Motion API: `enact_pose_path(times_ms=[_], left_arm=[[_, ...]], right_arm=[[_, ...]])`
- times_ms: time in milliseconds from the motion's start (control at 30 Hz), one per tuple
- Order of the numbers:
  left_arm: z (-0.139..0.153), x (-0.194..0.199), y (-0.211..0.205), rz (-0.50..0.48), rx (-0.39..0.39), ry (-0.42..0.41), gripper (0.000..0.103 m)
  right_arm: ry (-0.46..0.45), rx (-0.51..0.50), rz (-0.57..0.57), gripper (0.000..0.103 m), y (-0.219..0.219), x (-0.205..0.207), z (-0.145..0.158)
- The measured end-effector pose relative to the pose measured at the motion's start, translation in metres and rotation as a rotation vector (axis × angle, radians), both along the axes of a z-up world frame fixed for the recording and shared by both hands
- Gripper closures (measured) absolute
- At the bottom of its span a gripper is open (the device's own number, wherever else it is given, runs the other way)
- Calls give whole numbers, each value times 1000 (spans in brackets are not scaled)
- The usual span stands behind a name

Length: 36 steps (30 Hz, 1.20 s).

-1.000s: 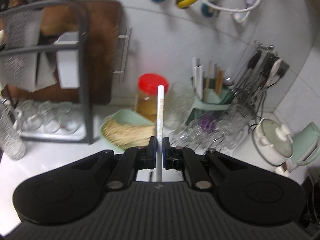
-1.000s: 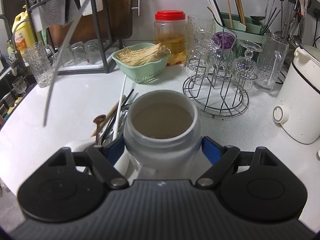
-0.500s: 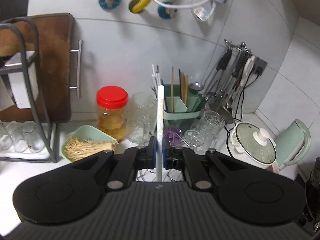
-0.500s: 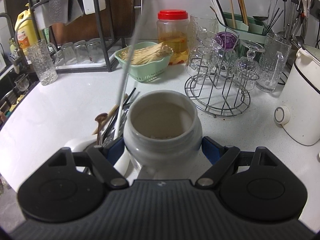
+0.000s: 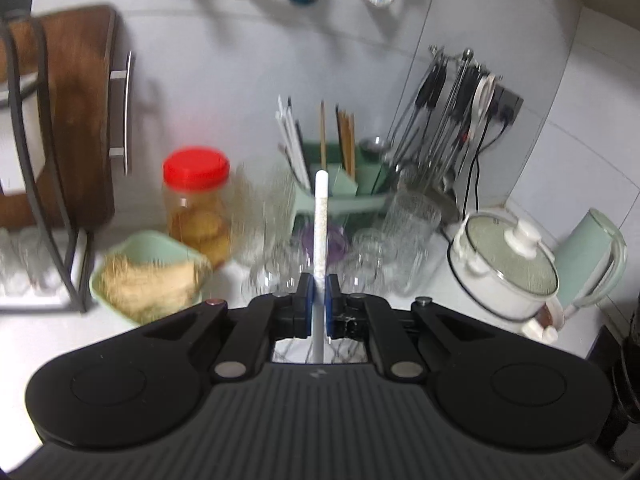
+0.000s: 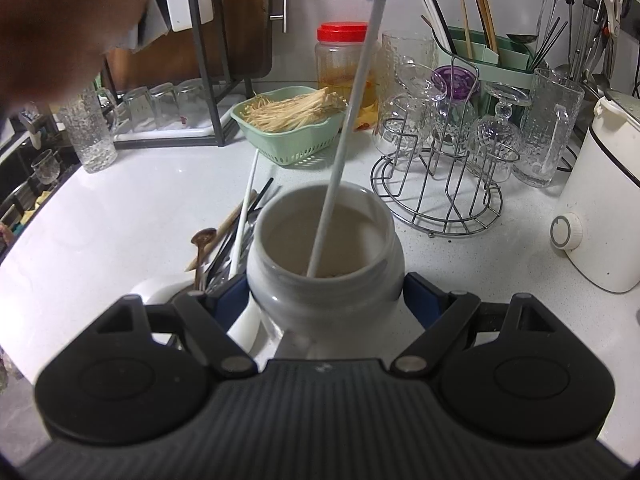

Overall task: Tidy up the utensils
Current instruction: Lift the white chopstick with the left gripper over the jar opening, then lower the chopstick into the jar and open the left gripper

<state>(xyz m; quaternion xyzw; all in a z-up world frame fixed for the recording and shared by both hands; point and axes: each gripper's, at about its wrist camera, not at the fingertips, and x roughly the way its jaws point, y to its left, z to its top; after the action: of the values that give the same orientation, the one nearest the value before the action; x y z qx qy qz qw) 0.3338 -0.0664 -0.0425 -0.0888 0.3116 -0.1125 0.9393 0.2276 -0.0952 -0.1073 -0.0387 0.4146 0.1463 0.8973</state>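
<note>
On a white kitchen counter [image 6: 120, 200], the right gripper [image 6: 326, 296] clamps a grey ceramic jar [image 6: 324, 280] between its blue pads. A white chopstick [image 6: 348, 120] slants down into the jar's open mouth, its lower tip near the front inner wall, its upper end pinched tight in the left gripper [image 5: 318, 300]. Loose utensils [image 6: 228, 240] lie just left of the jar. Farther back stand a green basket [image 6: 292, 124], a red-lidded jar [image 6: 344, 60], and a green chopstick holder [image 6: 500, 56].
</note>
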Motion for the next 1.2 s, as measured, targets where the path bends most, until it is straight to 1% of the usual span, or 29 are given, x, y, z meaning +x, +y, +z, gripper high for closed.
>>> enact_pose_path(times_ms=[200,300,467,533,633,700,767,967,1033,1067,1100,1133,1167,1200], left_arm=[[-8,-17,8,3,-8,86,96],[-7,-28,12,-6,-20,122,96],[-4,-38,11,-21,-7,168,96],[-5,-40,8,-34,15,198,96],[-7,-37,6,-39,10,264,96],[-8,-36,6,-42,27,277,96],[-10,-34,8,-46,18,307,96],[-9,-30,8,-47,36,331,96],[-10,-28,10,-60,16,352,95],[-13,-28,13,-62,-7,366,90],[-15,-29,17,-55,-30,373,82],[-17,-31,20,-38,-39,378,77],[-17,-33,23,-22,-38,376,66],[-16,-36,26,-11,-35,365,58]], right_arm=[[-4,4,-1,17,0,-1,0],[-9,5,0,17,0,-1,-1],[-13,6,5,17,-2,-2,-1],[-14,5,6,17,-1,-2,-1],[-12,5,9,17,-2,-1,-1],[-13,5,8,17,-1,-1,-1],[-10,2,11,17,-1,0,-1],[-11,5,7,17,-1,1,-2],[-13,5,4,17,0,1,-2],[-15,5,3,17,0,0,-2],[-17,5,2,17,0,0,-2],[-20,6,0,17,0,0,-3],[-21,8,-2,17,-1,0,-3],[-23,8,-5,17,-1,-1,-3]])
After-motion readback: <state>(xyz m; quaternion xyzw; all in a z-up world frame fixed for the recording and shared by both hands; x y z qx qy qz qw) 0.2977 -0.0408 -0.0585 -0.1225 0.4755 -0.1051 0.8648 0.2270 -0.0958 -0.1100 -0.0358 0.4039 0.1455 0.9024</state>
